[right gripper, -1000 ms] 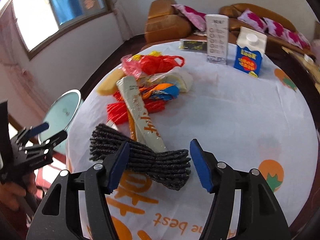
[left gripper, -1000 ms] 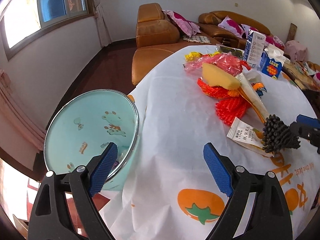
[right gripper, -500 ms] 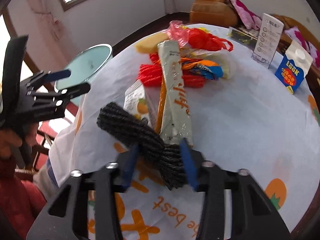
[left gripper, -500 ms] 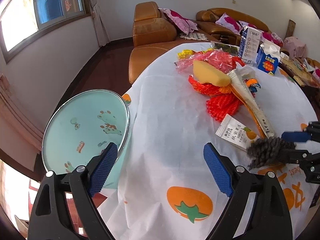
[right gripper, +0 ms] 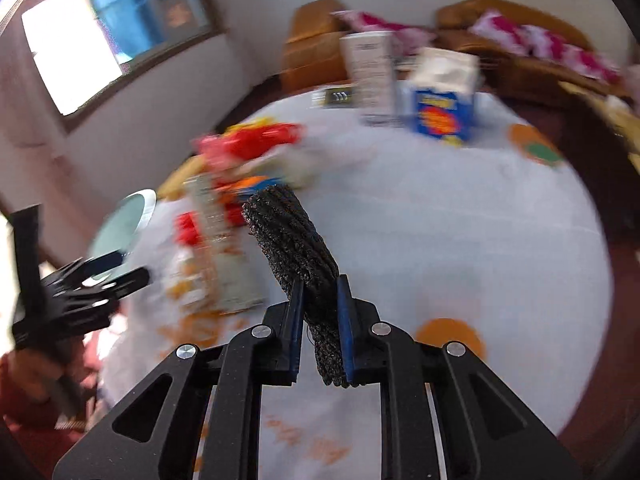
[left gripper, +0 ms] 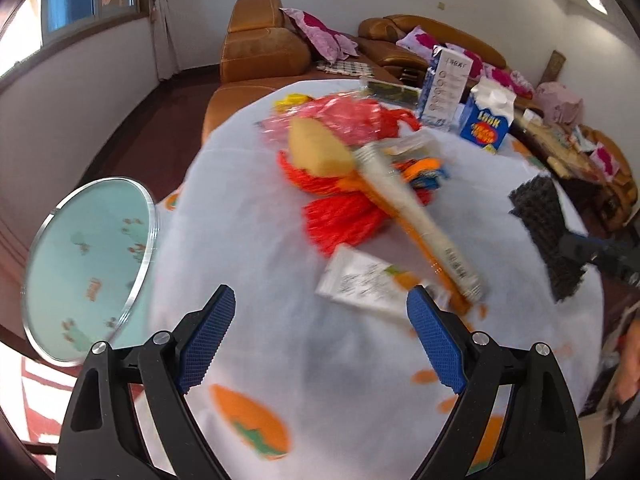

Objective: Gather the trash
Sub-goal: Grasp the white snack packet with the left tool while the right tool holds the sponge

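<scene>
Closing on a dark, knobbly foam net (right gripper: 292, 248), the right gripper (right gripper: 320, 320) pinches its lower end between both blue pads; the rest of the net sticks up and forward beyond the fingertips, clear of the white tablecloth (right gripper: 460, 240). The left gripper (left gripper: 320, 340) stands wide with nothing between its fingers. Just ahead of its right finger lies a white sachet (left gripper: 360, 284), farther ahead a heap of red and orange wrappers (left gripper: 344, 184). To its left stands a pale green bin (left gripper: 88, 268).
</scene>
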Action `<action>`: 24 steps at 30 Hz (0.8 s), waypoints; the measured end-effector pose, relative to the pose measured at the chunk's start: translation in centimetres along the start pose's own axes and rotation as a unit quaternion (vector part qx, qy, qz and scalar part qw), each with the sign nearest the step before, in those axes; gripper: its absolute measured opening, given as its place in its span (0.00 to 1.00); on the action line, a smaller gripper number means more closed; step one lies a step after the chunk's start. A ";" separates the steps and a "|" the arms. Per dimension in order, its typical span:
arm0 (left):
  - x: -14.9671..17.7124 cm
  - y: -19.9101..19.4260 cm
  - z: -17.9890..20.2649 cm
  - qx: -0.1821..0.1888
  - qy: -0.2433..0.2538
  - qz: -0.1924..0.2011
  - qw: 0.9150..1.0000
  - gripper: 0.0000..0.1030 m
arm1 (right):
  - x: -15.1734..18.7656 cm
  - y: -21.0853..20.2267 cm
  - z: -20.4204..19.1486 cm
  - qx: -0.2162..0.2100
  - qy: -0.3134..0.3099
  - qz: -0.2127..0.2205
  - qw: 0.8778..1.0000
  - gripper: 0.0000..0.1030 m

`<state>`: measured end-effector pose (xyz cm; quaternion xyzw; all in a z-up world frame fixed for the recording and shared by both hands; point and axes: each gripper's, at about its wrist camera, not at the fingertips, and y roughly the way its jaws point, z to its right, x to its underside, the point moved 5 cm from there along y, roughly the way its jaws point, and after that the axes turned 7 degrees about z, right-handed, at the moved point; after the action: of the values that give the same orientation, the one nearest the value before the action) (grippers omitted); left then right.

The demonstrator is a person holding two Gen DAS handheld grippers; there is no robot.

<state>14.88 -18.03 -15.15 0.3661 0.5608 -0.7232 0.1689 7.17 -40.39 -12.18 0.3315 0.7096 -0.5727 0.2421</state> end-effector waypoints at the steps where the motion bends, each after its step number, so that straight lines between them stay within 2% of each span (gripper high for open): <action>1: -0.1 0.3 0.4 -0.002 -0.003 0.003 1.000 0.84 | 0.1 0.0 0.3 0.012 0.006 0.007 1.000 0.16; 6: -0.1 2.7 2.0 -0.029 -0.024 -0.009 0.999 0.81 | 0.0 0.1 1.9 0.045 0.023 0.023 0.998 0.16; 8: 0.1 3.5 2.1 -0.036 -0.041 -0.023 0.998 0.81 | 0.2 0.0 2.1 0.043 0.032 0.025 0.998 0.16; 11: 0.0 3.7 2.8 -0.045 -0.034 -0.019 0.998 0.79 | 0.3 0.0 2.1 0.040 0.040 0.025 0.998 0.16; 13: 0.3 3.9 3.0 -0.034 -0.028 -0.023 0.999 0.63 | 0.4 0.2 1.9 0.038 0.044 0.021 0.998 0.16; 16: 0.6 4.1 3.5 -0.015 -0.006 -0.024 1.000 0.60 | 0.6 0.3 1.5 0.039 0.049 0.017 0.998 0.16; 19: 0.7 3.9 3.6 0.005 0.011 -0.021 1.000 0.58 | 0.6 0.6 1.0 0.063 0.038 0.013 0.997 0.16; 24: 0.3 2.5 2.4 0.014 0.018 -0.010 1.000 0.56 | 0.2 0.5 0.5 0.083 0.041 0.016 0.996 0.16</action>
<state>15.47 -21.02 -16.82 0.3758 0.5569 -0.7261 0.1464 7.39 -40.72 -12.77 0.3855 0.6632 -0.6116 0.1935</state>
